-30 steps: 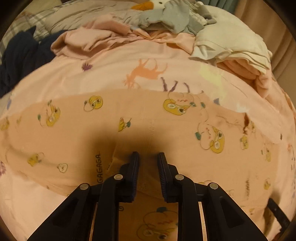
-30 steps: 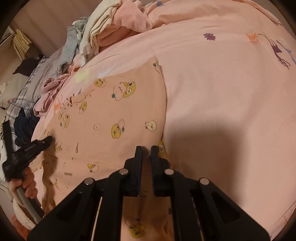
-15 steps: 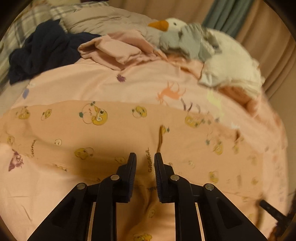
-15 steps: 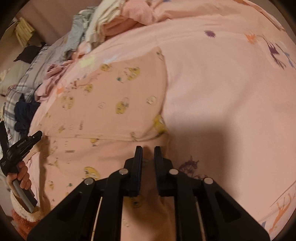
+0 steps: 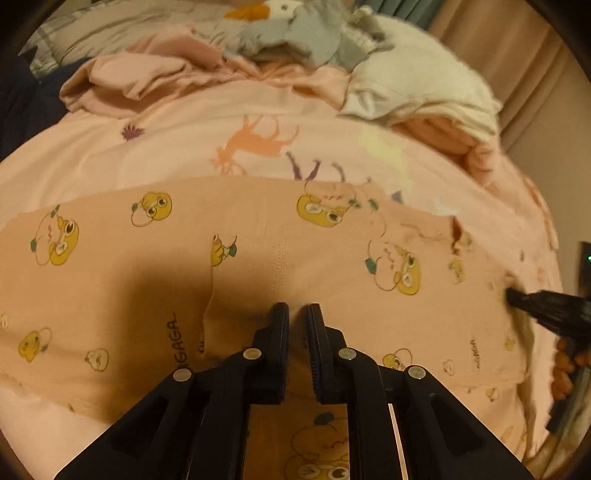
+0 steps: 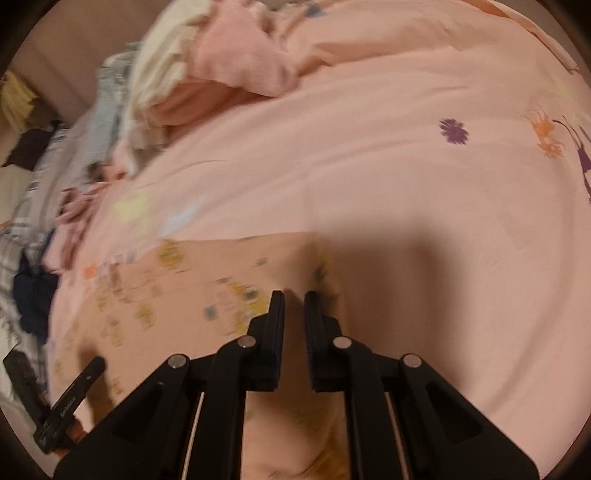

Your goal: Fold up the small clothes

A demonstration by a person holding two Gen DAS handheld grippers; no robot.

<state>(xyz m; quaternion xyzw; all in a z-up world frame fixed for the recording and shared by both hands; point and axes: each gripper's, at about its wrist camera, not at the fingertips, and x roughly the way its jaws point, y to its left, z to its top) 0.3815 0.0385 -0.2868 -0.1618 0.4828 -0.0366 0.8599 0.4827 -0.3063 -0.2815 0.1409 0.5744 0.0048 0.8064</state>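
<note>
While blur smears the garment (image 6: 177,295) | left claw (image 5: 296,307) pinches it | right claw (image 6: 294,293) just closed, grip unclear

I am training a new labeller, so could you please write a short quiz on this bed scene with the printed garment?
1. What is printed on the peach garment? A yellow cartoon characters; B blue stripes; C red stars.
2. True or false: the garment lies on a pink bedsheet.
3. Which toy lies among the piled clothes at the far end?
Key: 1 A; 2 true; 3 a plush goose.
</note>
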